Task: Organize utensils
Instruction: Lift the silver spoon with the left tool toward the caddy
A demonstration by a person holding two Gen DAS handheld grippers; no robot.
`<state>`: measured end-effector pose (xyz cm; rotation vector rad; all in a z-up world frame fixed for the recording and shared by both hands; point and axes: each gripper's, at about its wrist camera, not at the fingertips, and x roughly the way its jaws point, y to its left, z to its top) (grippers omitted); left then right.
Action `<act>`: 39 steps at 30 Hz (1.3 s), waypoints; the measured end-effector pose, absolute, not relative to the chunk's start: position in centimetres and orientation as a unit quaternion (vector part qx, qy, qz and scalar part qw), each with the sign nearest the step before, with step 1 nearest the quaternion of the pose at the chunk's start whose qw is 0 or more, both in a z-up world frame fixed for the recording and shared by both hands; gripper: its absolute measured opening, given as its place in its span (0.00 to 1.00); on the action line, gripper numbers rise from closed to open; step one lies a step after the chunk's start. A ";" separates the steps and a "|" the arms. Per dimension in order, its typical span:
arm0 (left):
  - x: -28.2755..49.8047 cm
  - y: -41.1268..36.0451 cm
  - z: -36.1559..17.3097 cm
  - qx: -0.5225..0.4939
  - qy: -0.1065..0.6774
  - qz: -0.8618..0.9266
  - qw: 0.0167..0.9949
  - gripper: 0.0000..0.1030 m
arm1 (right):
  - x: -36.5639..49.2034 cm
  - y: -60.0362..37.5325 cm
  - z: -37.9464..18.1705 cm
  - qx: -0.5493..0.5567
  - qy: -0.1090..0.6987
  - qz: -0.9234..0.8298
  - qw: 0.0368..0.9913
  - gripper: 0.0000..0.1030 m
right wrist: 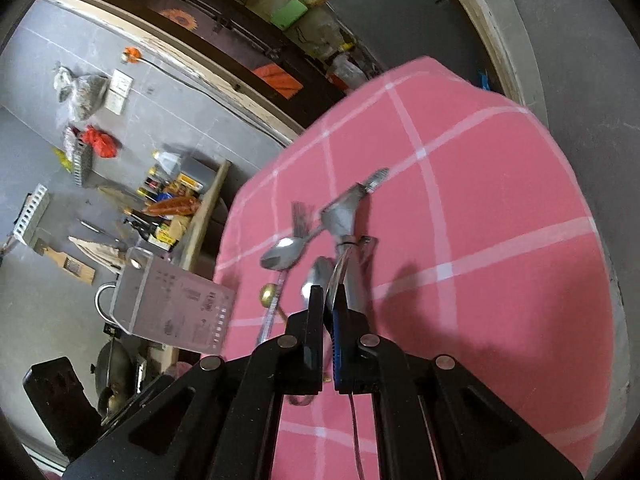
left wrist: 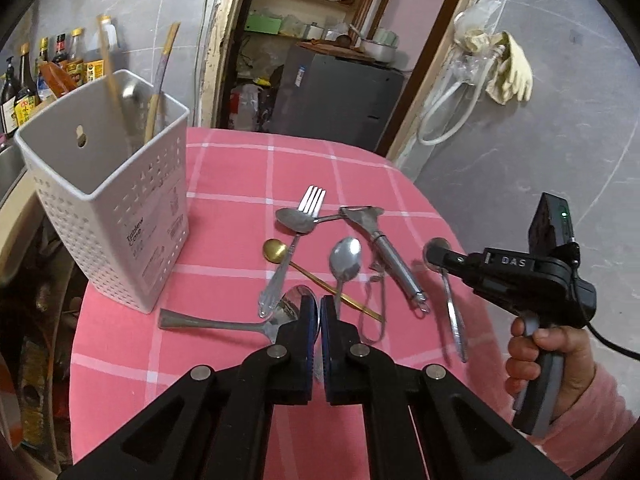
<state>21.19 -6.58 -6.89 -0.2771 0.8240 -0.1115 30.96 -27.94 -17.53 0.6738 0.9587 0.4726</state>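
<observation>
Bench: we see a round bench (left wrist: 224, 160) under a pink checked cloth, with grey walls around it and a doorway beyond it onto cluttered shelves.
Left hand-held gripper (left wrist: 319, 312): we see its pads together with nothing clamped, hovering above the near utensils.
Right hand-held gripper (left wrist: 434, 255): we see its jaws clamped on the bowl of a spoon (left wrist: 454, 312), lifted off the cloth with the handle hanging down; a hand (left wrist: 548, 360) in a pink sleeve grips the handle.
Utensils: just ahead of the left hand-held gripper lie a fork (left wrist: 296, 240), a peeler (left wrist: 384, 248), a gold spoon (left wrist: 320, 280) and several steel spoons, overlapping one another.
Caddy: a white perforated caddy (left wrist: 116, 216) stands ahead and to the left of the left hand-held gripper, with chopsticks and a metal piece upright inside.
Around: bottles crowd a counter behind the caddy; a yellow glove (left wrist: 514, 70) hangs on the wall to the right.
Hard to make out: the right wrist view is blurred, so we cannot sort the pile there.
</observation>
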 end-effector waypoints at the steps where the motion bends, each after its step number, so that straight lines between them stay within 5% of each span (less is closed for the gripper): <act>1: 21.0 -6.6 -6.6 -0.136 0.397 -0.059 0.906 0.03 | 30.6 -27.8 -17.0 0.314 0.439 0.222 0.812 0.04; 39: 17.8 0.3 10.3 -0.159 0.263 -0.163 0.938 0.03 | 23.7 -20.0 4.5 0.265 0.193 0.270 0.905 0.04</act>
